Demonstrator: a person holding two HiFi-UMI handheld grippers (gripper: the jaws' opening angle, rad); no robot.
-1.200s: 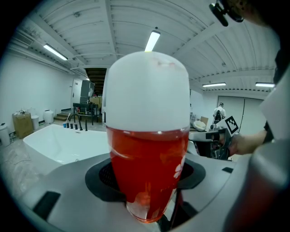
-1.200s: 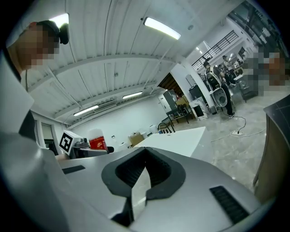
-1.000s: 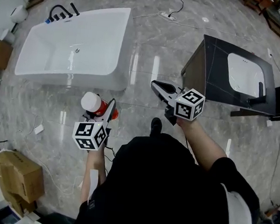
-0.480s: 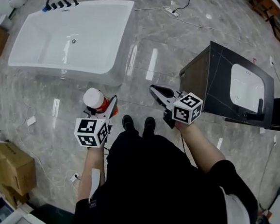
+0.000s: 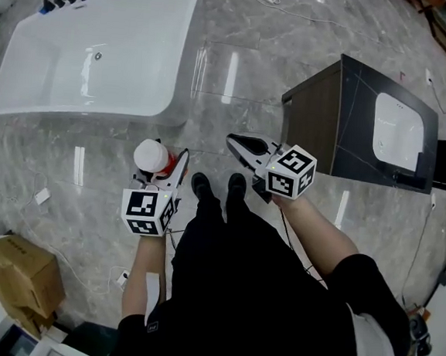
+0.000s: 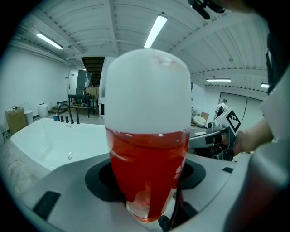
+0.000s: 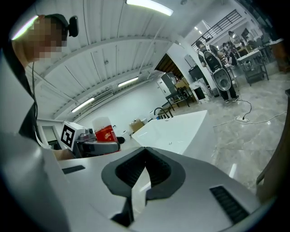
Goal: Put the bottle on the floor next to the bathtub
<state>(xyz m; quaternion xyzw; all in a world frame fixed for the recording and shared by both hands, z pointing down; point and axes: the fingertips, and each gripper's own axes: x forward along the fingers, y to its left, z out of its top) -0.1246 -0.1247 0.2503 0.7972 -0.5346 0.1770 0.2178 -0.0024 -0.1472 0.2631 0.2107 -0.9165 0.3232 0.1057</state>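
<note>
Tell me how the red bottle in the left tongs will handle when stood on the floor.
The bottle looks like rigid clear plastic, so it probably won't squash. It seems full of red liquid: likely heavy for its size. Tall, it may tip or slide on the glossy floor.

The head camera sits above the person and looks steeply down at the floor (image 5: 240,66). From well off it takes in the left tool (image 5: 160,168), the right tool (image 5: 245,146), the bathtub (image 5: 94,53) at upper left and a dark cabinet (image 5: 321,120) at right. The left tool's camera looks along its jaws. The bottle (image 6: 147,158) is so near that it fills the middle, with the bathtub behind at left and the right tool at the right edge. The right tool's camera looks along its jaws toward the bathtub, with the left tool at left. All three views share the bathtub.
</note>
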